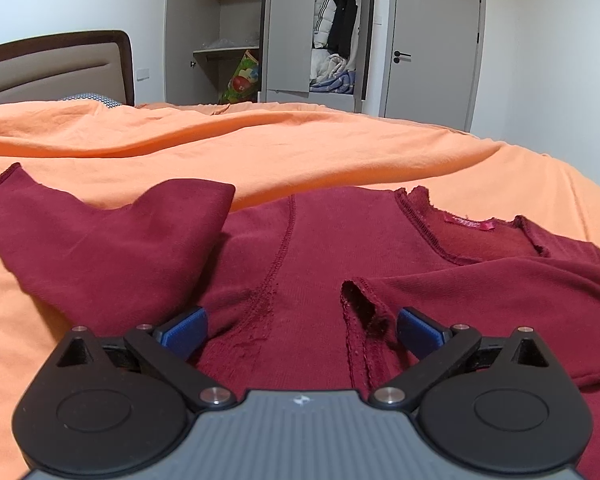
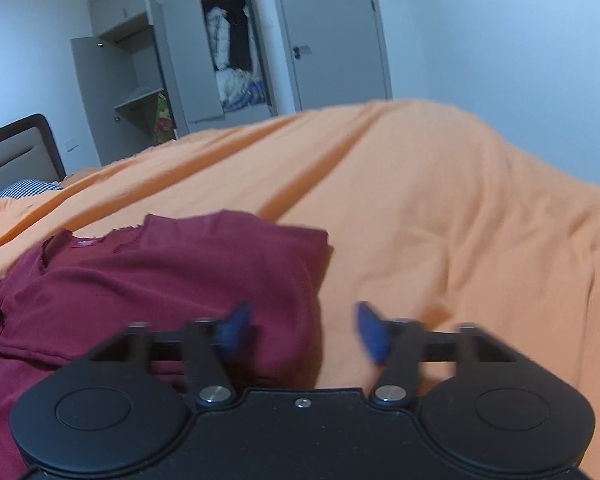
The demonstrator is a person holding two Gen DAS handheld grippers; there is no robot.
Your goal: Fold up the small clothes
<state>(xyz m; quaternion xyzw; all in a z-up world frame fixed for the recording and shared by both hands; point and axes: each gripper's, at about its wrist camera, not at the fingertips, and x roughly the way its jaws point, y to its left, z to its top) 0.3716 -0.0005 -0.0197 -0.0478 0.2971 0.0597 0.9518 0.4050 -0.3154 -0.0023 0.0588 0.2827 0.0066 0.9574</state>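
Note:
A dark red long-sleeved top (image 1: 324, 256) lies on the orange bedsheet (image 1: 259, 152), collar with a pink label to the right. Its left sleeve (image 1: 99, 236) is spread out to the left; the other sleeve (image 1: 480, 292) lies folded across the chest, cuff toward the middle. My left gripper (image 1: 302, 330) stands open low over the chest, blue pads wide apart, nothing between them. In the right wrist view the same top (image 2: 159, 280) shows its folded right edge. My right gripper (image 2: 304, 334) is open above that edge, one pad over the cloth, the other over the sheet.
The orange sheet (image 2: 440, 220) covers the whole bed, with wrinkles and a raised ridge behind the top. A padded headboard (image 1: 55, 68) stands at the far left. Beyond the bed are an open grey wardrobe (image 1: 267, 32) holding clothes and a closed door (image 1: 436, 44).

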